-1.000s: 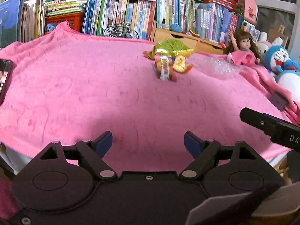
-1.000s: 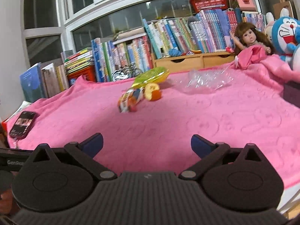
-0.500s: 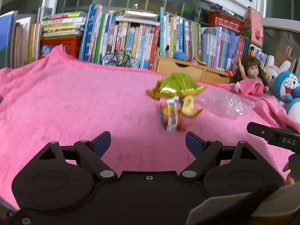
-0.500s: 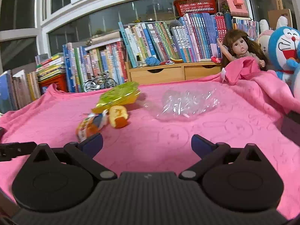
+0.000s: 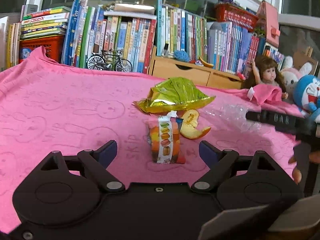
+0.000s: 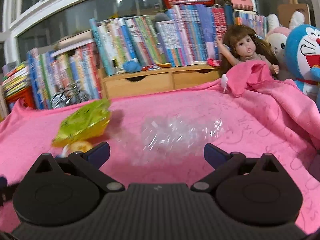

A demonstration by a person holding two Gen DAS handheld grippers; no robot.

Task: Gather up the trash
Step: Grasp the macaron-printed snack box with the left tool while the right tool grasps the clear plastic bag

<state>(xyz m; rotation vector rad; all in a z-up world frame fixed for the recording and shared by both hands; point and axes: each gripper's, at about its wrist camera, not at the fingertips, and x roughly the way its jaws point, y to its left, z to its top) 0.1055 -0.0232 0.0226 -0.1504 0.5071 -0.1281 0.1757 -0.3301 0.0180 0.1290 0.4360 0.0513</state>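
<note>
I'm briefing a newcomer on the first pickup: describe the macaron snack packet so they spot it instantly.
On the pink blanket, find the trash cluster at its middle. The macaron snack packet lies nearest the camera, before the green-gold foil bag, beside the orange peel; only it shows stacked macarons.

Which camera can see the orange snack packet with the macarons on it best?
The left wrist view. There the macaron packet lies whole and sharp on the pink blanket, right ahead of the open left gripper. The right wrist view shows at most a blurry sliver of it behind that gripper's left finger.

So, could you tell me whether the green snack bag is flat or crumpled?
Crumpled: the green snack bag bulges in creased folds on the blanket.
</note>
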